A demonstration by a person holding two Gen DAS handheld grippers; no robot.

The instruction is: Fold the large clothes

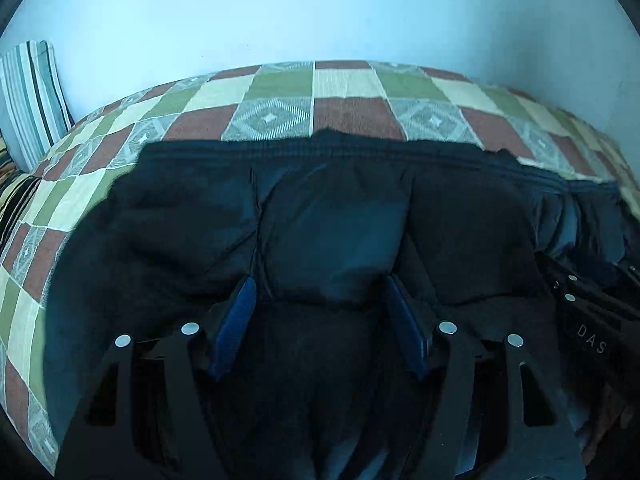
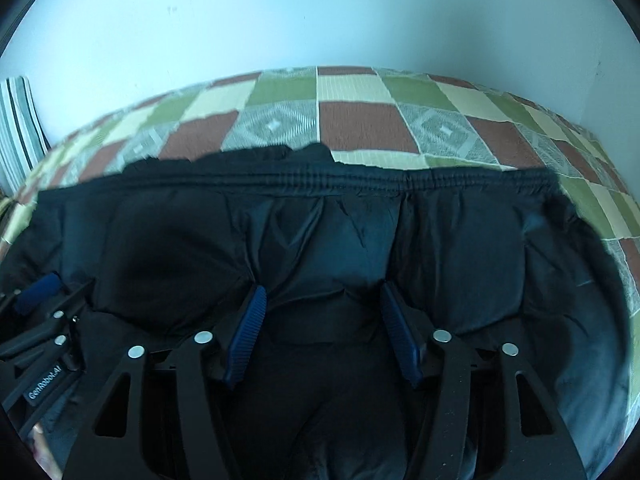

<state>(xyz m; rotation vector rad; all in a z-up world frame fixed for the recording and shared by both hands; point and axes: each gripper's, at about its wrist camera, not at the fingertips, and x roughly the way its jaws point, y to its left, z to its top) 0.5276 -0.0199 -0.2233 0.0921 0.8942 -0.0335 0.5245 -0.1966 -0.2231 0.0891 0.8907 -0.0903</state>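
Observation:
A large black padded jacket (image 1: 328, 216) lies spread on the bed, its ribbed hem (image 1: 360, 146) at the far side. It also fills the right wrist view (image 2: 328, 240). My left gripper (image 1: 322, 284) is open, its blue pads (image 1: 236, 320) pressed down into the fabric with a puffed fold between them. My right gripper (image 2: 322, 292) is open too, its blue pads (image 2: 248, 328) resting in the jacket the same way. The left gripper's body (image 2: 44, 344) shows at the left edge of the right wrist view, so the two sit side by side.
The bed carries a patchwork cover (image 1: 280, 92) of green, cream, brown and grey squares. A pale blue wall (image 1: 320, 12) stands behind it. A striped pillow (image 1: 32, 96) leans at the far left. The cover stays bare beyond the hem.

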